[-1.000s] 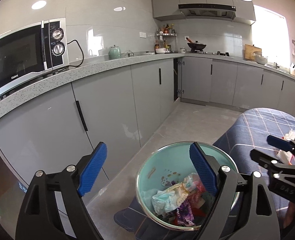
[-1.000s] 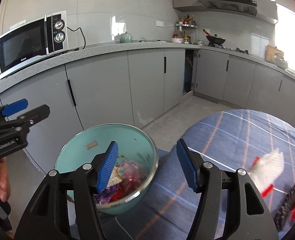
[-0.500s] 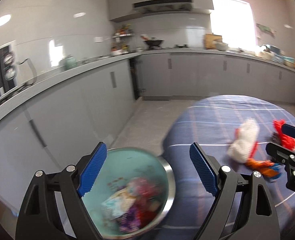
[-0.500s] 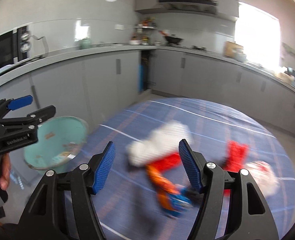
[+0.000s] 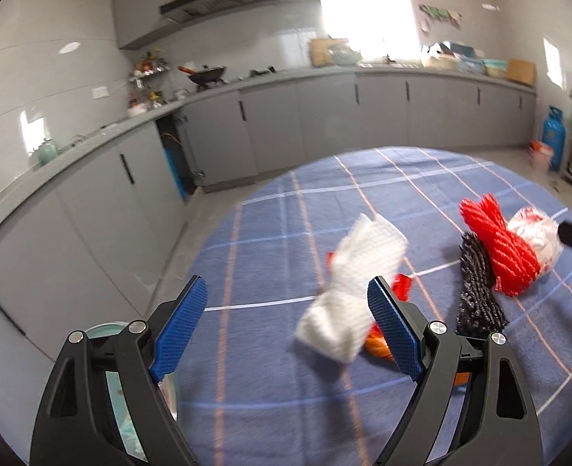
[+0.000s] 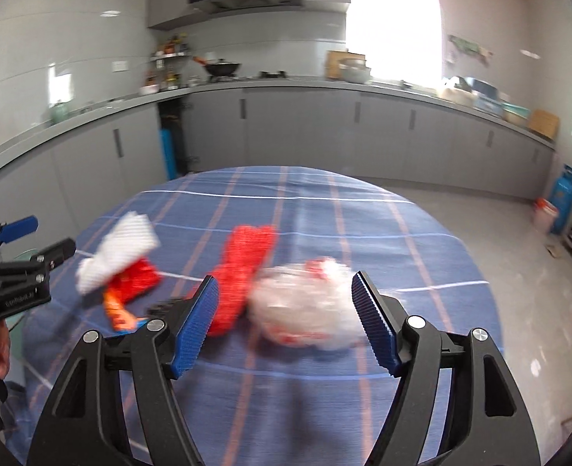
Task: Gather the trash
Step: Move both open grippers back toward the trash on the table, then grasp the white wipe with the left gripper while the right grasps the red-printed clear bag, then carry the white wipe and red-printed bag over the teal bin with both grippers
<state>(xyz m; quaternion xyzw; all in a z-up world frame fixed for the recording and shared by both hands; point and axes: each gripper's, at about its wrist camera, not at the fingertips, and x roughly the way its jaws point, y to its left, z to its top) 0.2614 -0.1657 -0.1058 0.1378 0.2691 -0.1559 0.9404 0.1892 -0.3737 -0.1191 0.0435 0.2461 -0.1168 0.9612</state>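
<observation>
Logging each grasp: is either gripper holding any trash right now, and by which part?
Nothing is held. The left gripper and right gripper are both open above the table.

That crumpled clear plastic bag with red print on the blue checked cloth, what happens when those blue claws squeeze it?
The crumpled clear plastic bag with red print would probably collapse rather than resist, since it looks thin and puffy. It seems very light for its bulk. The film may slip between the open right gripper fingers, so pinching a thick fold looks safer.

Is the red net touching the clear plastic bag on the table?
Touching. In the left wrist view the red net lies against the clear plastic bag, overlapping its edge with no cloth visible between them.
</observation>
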